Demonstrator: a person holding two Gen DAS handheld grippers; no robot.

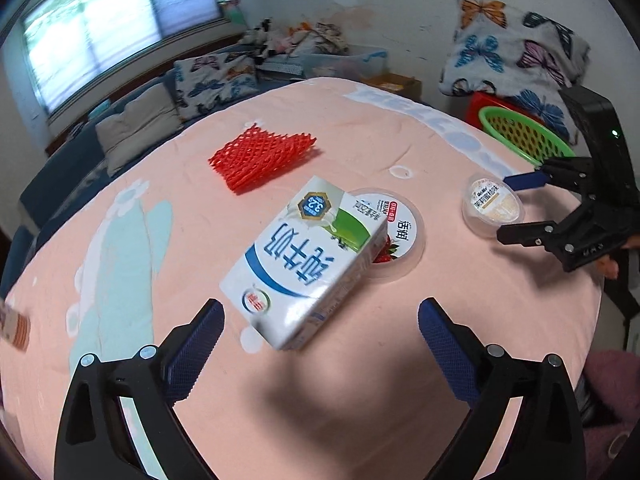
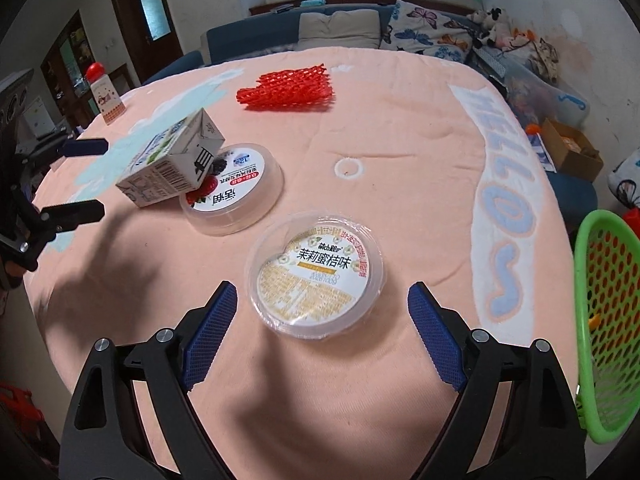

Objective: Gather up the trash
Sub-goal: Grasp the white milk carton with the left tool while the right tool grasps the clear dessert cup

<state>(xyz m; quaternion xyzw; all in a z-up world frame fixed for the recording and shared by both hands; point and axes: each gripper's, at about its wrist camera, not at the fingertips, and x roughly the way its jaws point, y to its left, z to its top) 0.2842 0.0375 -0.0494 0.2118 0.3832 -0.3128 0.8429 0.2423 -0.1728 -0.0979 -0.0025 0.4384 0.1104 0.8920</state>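
A white, blue and green milk carton (image 1: 308,260) lies on its side, its far end propped on a round strawberry-label cup (image 1: 402,226). My left gripper (image 1: 320,320) hovers open just short of the carton's near end, nothing between its pads. A clear round cup with a yellow label (image 2: 316,276) sits right in front of my right gripper (image 2: 322,300), which is open, its blue pads flanking the cup's near edge without touching. A red foam net (image 2: 286,88) lies farther back on the pink blanket (image 2: 400,160). The carton (image 2: 172,160) also shows in the right wrist view.
A green mesh basket (image 2: 604,320) stands beyond the table's right edge. A small bottle with a red cap (image 2: 106,96) stands at the far left corner. A sofa with cushions, boxes and clutter surround the table.
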